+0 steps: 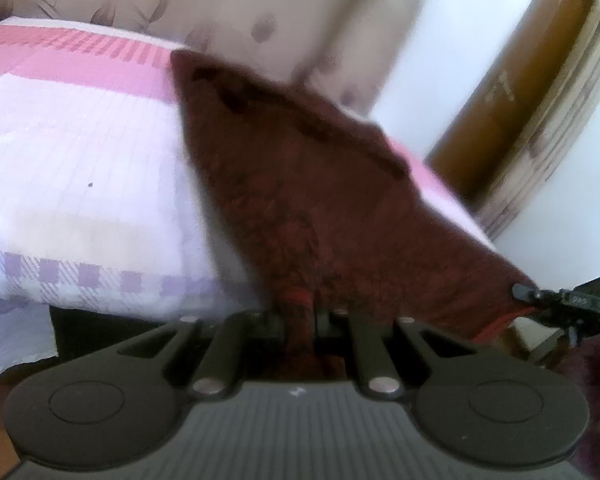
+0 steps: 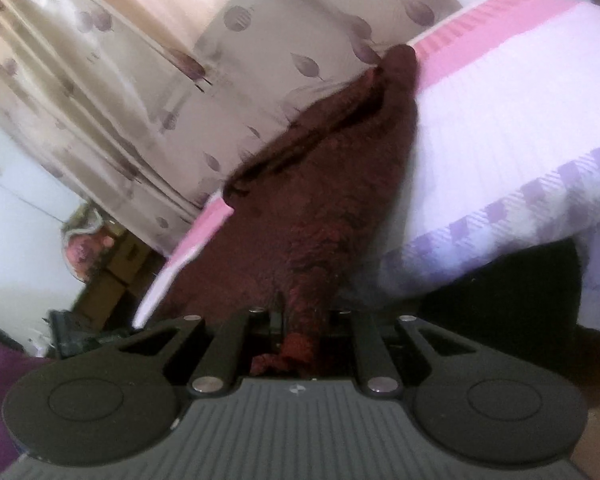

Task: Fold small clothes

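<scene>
Cloth (image 1: 300,184), dark maroon and fuzzy, lies across the near edge of the bed (image 1: 84,160). Left gripper (image 1: 298,316) pinches one near corner; right gripper (image 2: 300,332) is clamped on another. Curtain (image 2: 148,80) hangs at the far side.

Your right gripper (image 2: 300,330) is clamped on a bunched end of the dark red garment (image 2: 320,200), which stretches across the bed (image 2: 500,128) to its far edge by the curtain (image 2: 140,92).
</scene>
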The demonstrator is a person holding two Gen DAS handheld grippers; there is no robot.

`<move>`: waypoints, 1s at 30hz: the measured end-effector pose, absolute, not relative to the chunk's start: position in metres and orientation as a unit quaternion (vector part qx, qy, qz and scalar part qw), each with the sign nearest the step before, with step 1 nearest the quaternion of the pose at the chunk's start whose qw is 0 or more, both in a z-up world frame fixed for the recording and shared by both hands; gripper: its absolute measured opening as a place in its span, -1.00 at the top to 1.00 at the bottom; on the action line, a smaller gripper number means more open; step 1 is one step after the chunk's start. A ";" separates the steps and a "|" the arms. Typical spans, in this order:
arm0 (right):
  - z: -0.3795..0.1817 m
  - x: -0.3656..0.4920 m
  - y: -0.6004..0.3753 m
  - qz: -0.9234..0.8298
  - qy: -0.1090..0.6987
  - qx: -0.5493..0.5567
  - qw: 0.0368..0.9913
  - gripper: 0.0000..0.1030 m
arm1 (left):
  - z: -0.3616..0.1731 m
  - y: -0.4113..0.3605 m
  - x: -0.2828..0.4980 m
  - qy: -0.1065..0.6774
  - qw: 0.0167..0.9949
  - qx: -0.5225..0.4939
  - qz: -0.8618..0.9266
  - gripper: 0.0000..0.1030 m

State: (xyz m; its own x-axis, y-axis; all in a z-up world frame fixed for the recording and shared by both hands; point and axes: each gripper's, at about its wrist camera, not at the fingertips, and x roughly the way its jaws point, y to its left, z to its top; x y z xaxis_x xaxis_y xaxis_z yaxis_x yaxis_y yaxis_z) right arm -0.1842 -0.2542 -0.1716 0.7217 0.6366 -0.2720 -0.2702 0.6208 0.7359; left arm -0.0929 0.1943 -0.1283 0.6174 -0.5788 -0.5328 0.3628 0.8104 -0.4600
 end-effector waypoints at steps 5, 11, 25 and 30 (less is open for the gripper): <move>-0.149 -0.190 -0.265 0.278 0.233 0.360 0.860 0.68 | -0.103 0.196 -0.093 0.316 0.891 -0.169 -0.279 0.80; -0.125 -0.173 -0.272 0.293 0.196 0.372 0.859 0.68 | -0.073 0.201 -0.076 0.269 0.894 -0.219 -0.285 0.79; -0.058 -0.072 -0.295 0.311 0.150 0.360 0.867 0.68 | -0.018 0.186 0.007 0.216 0.901 -0.262 -0.269 0.79; -0.046 -0.022 -0.299 0.306 0.153 0.349 0.872 0.68 | -0.014 0.182 0.053 0.226 0.898 -0.283 -0.251 0.79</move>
State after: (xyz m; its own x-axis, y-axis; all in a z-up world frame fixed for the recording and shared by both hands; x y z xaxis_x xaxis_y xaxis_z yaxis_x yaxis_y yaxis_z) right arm -0.0216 -0.2985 -0.0463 0.7655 0.6411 -0.0536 -0.4275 0.5692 0.7023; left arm 0.0529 0.1817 -0.0139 0.7721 -0.5781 -0.2639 0.3228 0.7144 -0.6208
